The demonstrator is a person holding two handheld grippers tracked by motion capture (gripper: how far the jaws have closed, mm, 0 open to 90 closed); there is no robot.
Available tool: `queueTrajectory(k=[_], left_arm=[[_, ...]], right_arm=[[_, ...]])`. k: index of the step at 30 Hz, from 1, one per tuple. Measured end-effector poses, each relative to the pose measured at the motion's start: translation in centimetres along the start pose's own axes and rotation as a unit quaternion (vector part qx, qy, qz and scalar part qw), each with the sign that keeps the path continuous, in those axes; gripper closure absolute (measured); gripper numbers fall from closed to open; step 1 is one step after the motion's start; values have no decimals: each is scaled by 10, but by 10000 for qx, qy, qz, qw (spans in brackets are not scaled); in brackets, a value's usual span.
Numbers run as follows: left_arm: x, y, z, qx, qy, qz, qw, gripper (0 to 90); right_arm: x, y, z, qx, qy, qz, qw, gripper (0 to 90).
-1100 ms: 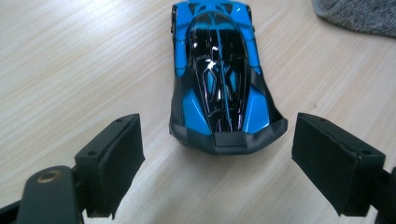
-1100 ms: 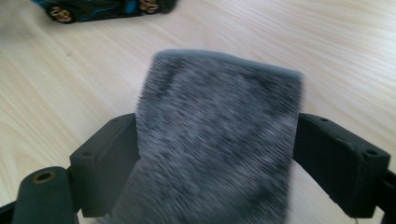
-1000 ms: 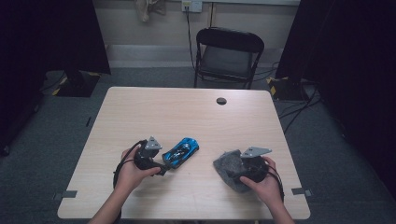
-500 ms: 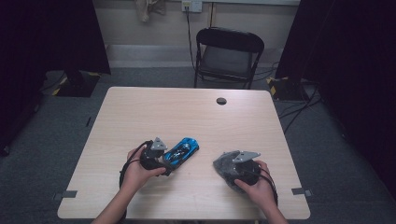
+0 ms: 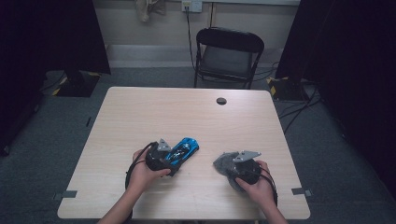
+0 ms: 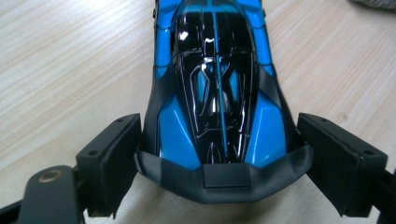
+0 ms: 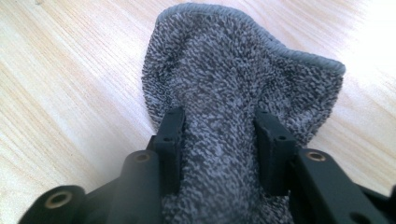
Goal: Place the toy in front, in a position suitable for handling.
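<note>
Pale wood-grain table (image 5: 196, 116) lies under both our hands, with the blue toy car (image 6: 217, 93) on it pointing away from our left gripper (image 6: 217, 163), its rear end sitting between the two jaws. Those jaws stand wide, flanking the car's tail on each side with slight gaps, so we grip nothing there. Our right gripper (image 7: 219, 140) has just been closing and now pinches a bunched fold of the grey towel (image 7: 233, 79) between its pads.
</note>
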State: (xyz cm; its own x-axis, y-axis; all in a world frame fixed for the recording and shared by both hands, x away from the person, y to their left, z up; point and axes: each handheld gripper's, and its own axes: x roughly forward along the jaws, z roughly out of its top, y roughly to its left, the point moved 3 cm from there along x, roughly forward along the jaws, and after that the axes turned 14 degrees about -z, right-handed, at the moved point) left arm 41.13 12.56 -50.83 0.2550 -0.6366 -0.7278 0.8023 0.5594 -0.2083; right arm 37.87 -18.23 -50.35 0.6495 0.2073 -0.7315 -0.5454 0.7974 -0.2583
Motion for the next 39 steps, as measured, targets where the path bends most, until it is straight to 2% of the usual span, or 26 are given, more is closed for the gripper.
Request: queueTrajectory(k=[6, 8, 13, 17, 20, 25, 31, 34, 39], left_arm=[[3, 1, -4, -78, -131, -12, 9999, 168], [3, 1, -5, -87, -184, 4, 9998, 176], [2, 1, -5, 4, -211, -22, 9998, 233], [3, 1, -5, 5, -272, -34, 9996, 237], [3, 2, -8, 99, -408, -13, 9991, 237], [4, 1, -10, 115, -523, -28, 9986, 238], [4, 1, -12, 160, -572, -8, 9982, 238], [4, 1, -12, 168, -589, 0, 9981, 238], [5, 1, -12, 183, -621, 6, 9979, 239]], right_arm=[[-1, 0, 2, -32, 52, -4, 10000, 657], [-1, -1, 2, 71, 73, 24, 9999, 666], [-2, 0, 8, 194, 59, 272, 9994, 674], [0, 8, 20, 221, -39, 475, 9986, 677], [5, 17, 32, 179, -87, 639, 9978, 680], [11, 28, 49, 114, -118, 858, 9962, 682], [14, 37, 68, 30, -158, 1059, 9942, 683], [15, 41, 76, -65, -155, 1080, 9940, 684], [19, 46, 92, -64, -206, 1208, 9924, 685]])
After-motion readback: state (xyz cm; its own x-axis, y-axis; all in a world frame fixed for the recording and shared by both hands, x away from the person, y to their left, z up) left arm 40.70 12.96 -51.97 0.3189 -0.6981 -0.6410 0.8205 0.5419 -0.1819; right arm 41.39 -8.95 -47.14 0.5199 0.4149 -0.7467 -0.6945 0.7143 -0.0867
